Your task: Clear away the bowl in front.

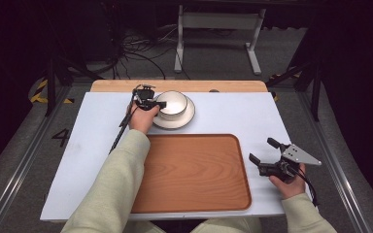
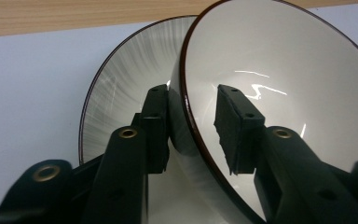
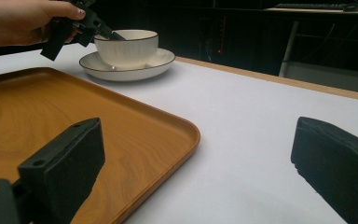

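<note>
Near the desk's far edge, the left hand-held gripper [image 1: 161,104] straddles the rim of the white bowl [image 1: 174,102] standing in its saucer [image 1: 188,116]; from above the hand hides the grip, but the left gripper view shows one pad against the outer wall and the other inside, apparently just off the surface, so whether the bowl is clamped is unclear. Between the two hands lies the wooden tray [image 1: 194,170], along the desk's near edge. By the near right corner, the right hand-held gripper [image 1: 267,154] hangs wide open over bare desk [image 1: 252,114].
</note>
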Demonstrator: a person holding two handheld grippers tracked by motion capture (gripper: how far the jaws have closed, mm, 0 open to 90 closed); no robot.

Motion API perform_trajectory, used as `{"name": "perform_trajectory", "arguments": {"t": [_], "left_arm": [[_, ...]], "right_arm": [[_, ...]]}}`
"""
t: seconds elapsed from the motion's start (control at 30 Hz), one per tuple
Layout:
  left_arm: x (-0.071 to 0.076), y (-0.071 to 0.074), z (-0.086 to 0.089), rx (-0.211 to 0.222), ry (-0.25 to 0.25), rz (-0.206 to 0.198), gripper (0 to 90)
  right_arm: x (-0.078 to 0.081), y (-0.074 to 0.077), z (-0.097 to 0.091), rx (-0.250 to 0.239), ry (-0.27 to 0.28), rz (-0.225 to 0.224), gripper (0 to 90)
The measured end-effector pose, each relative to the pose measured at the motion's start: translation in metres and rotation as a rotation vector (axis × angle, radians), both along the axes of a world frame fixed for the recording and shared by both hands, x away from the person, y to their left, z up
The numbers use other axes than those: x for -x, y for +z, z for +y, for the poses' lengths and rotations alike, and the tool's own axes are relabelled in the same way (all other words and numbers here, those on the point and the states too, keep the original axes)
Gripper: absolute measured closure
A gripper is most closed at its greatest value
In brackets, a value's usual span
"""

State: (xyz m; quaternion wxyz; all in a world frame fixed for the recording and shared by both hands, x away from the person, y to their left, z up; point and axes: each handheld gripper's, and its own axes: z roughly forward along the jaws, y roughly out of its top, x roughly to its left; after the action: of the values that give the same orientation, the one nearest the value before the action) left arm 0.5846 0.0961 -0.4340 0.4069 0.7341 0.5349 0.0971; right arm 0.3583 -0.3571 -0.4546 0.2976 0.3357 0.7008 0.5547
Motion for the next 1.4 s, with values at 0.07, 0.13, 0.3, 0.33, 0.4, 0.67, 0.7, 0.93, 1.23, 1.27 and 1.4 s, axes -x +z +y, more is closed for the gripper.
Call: {"name": "perform_trajectory", "arguments": {"t": [0.07,0.13,0.3,0.33,0.4,0.67,0.7,0.93,1.23,1.27,1.4], "left_arm": [[0.0,0.001,0.0,-0.003,0.005,0.006,71.5],[0.0,0.001,0.0,-0.005,0.012,0.007,73.6],[-0.001,0.006,-0.005,-0.077,0.01,0.017,80.9],[-0.001,0.006,-0.005,-0.085,0.006,0.017,81.0],[0.0,0.006,-0.005,-0.088,0.009,0.018,81.1],[0.001,0.011,-0.003,-0.089,0.001,0.037,82.5],[0.001,0.012,-0.002,-0.086,-0.002,0.039,82.5],[0.006,0.023,-0.001,-0.113,-0.023,0.007,81.9],[0.014,0.04,0.002,-0.11,-0.06,-0.017,81.8],[0.015,0.041,0.002,-0.109,-0.064,-0.015,81.8],[0.019,0.048,0.001,-0.109,-0.078,-0.024,81.8]], "right_arm": [[0.0,0.0,0.0,0.0,0.001,0.0,3.4],[0.0,0.0,0.0,-0.003,0.0,0.001,3.5],[0.0,0.0,-0.001,-0.009,-0.003,0.002,3.4],[0.0,0.0,-0.001,-0.008,-0.002,0.001,3.5],[0.0,0.0,-0.001,-0.008,-0.002,0.0,3.5],[0.0,0.0,-0.001,-0.013,-0.008,-0.001,3.5],[0.0,0.0,-0.001,-0.014,-0.008,-0.001,3.5],[0.0,0.0,-0.001,-0.018,-0.015,0.0,3.6],[0.0,0.0,-0.001,-0.019,-0.016,0.002,3.6],[0.0,0.0,-0.001,-0.02,-0.016,0.002,3.6],[0.0,0.0,-0.001,-0.019,-0.017,0.002,3.6]]}}
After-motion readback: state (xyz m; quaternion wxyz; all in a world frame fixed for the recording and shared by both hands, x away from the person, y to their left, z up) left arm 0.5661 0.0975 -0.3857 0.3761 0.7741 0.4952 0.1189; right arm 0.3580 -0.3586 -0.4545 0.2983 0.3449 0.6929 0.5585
